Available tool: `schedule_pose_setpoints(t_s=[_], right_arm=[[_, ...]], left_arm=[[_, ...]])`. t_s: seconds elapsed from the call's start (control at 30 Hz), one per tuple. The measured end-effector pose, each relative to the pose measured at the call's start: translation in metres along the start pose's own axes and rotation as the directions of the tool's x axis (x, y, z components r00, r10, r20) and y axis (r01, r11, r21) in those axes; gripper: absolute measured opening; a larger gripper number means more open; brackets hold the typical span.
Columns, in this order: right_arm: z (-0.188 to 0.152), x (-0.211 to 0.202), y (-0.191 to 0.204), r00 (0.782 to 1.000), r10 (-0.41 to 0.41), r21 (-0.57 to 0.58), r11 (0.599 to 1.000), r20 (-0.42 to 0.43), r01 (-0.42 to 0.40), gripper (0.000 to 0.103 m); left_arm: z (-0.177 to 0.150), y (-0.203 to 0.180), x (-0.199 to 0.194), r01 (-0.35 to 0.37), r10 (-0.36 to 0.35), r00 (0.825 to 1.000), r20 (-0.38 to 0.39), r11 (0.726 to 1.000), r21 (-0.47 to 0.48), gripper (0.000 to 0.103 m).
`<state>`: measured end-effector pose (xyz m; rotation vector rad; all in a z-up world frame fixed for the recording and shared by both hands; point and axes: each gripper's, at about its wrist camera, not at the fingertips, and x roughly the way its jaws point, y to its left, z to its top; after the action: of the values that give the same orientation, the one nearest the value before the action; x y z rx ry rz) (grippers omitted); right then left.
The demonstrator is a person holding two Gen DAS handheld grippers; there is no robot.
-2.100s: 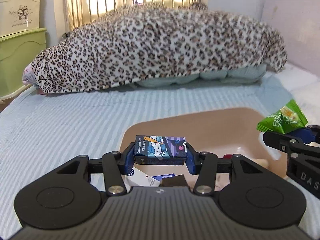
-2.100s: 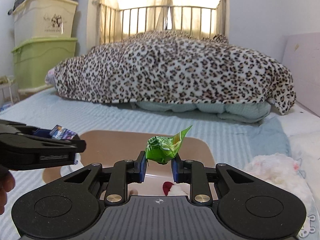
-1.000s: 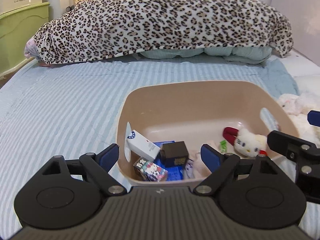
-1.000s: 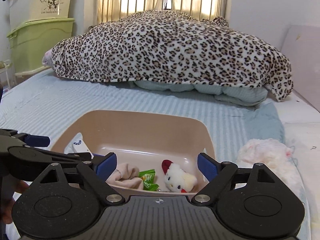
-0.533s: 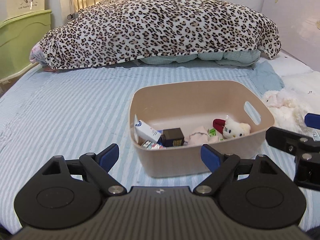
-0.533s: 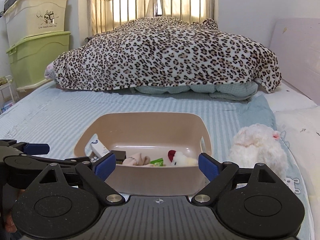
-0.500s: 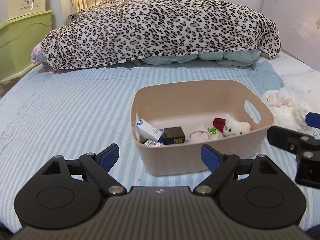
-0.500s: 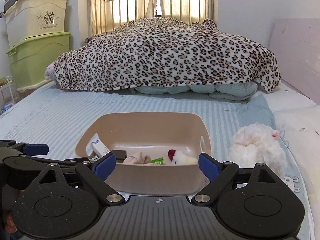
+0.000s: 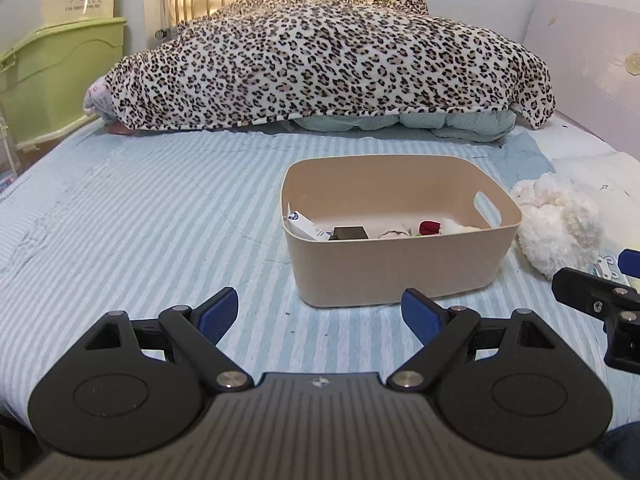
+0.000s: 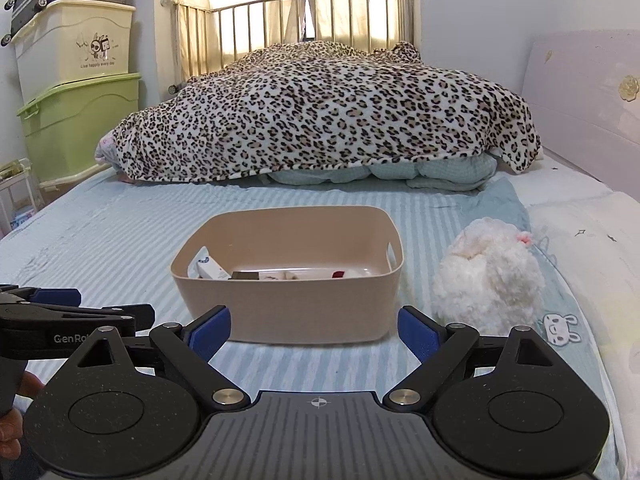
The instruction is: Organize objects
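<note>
Here the beige rounded plastic bin (image 9: 400, 264) sits on the blue-and-white striped bed sheet (image 9: 140, 220), and everything else is placed around it. Inside the bin, against its left wall, a white carton with blue print (image 9: 305, 227) leans tilted; just right of it lies a small black box (image 9: 351, 233), then a crumpled pale cloth item (image 9: 396, 233), then a small white plush toy with a red bow (image 9: 440, 227) near the wall with the handle slot. From the right wrist view the same carton (image 10: 209, 267) and black box (image 10: 245, 275) show over the rim of the bin (image 10: 288, 308).

To the right of the bin, just beside it on the sheet, lies a fluffy white stuffed animal (image 10: 490, 276). Behind the bin, well apart, a leopard-print blanket (image 9: 320, 60) is heaped across the bed. Far to the left of the bin stand a green plastic storage box (image 10: 80, 128) with a cream one (image 10: 74, 44) stacked on it.

The left gripper (image 9: 319, 314) hovers in front of the bin, its blue-padded fingers (image 9: 218, 314) spread wide and holding nothing. The right gripper (image 10: 314, 334) also hangs before the bin, its fingers (image 10: 416, 334) likewise wide apart and empty.
</note>
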<state>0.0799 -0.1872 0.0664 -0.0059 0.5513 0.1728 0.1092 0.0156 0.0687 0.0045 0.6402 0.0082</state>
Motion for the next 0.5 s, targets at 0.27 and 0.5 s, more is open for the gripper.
schedule_pose_setpoints(t_s=[0.27, 0.5], right_arm=[[-0.012, -0.032, 0.008, 0.999, 0.006, -0.016, 1.0, 0.031, -0.005, 0.092], [-0.025, -0.054, 0.01, 0.999, -0.013, -0.011, 1.0, 0.046, 0.013, 0.092]], left_arm=[[-0.023, -0.006, -0.033, 0.03, -0.031, 0.999, 0.02, 0.999, 0.035, 0.089], [-0.038, -0.011, -0.056, 0.052, -0.053, 0.998, 0.042, 0.998, 0.039, 0.089]])
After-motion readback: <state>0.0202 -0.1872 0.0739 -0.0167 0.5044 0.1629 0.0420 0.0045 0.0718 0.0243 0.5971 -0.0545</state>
